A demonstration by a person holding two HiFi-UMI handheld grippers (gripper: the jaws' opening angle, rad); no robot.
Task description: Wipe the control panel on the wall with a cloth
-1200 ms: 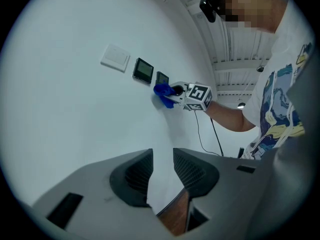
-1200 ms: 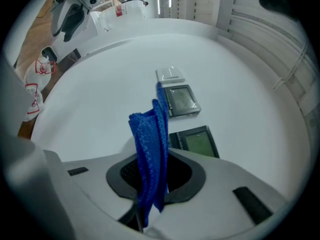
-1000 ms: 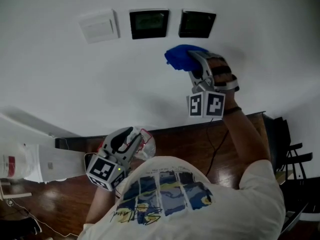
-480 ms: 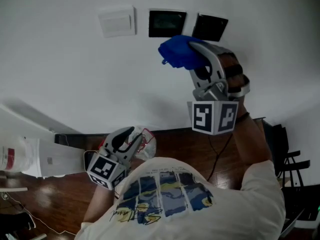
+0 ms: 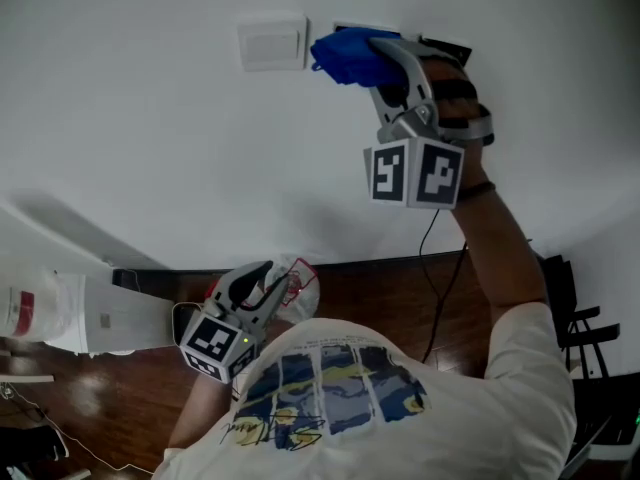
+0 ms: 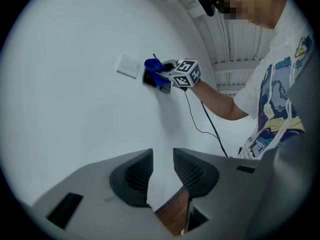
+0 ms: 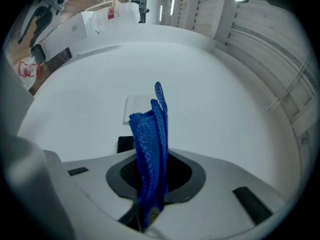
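My right gripper is raised to the white wall, shut on a bunched blue cloth. The cloth lies against the left black control panel and covers most of it; the right black panel peeks out behind the gripper. In the right gripper view the cloth stands up between the pads, with a corner of a black panel beside it. The left gripper view shows the cloth on the panel from afar. My left gripper hangs low by the person's chest, jaws nearly together, with nothing in them.
A white switch plate sits just left of the panels. A thin black cable runs down the wall to the dark wooden floor. A white container with a red label stands at the left, and a dark chair at the right.
My right gripper has moved up and to the left with the cloth, from below the panels onto the left panel. The left gripper has stayed low.
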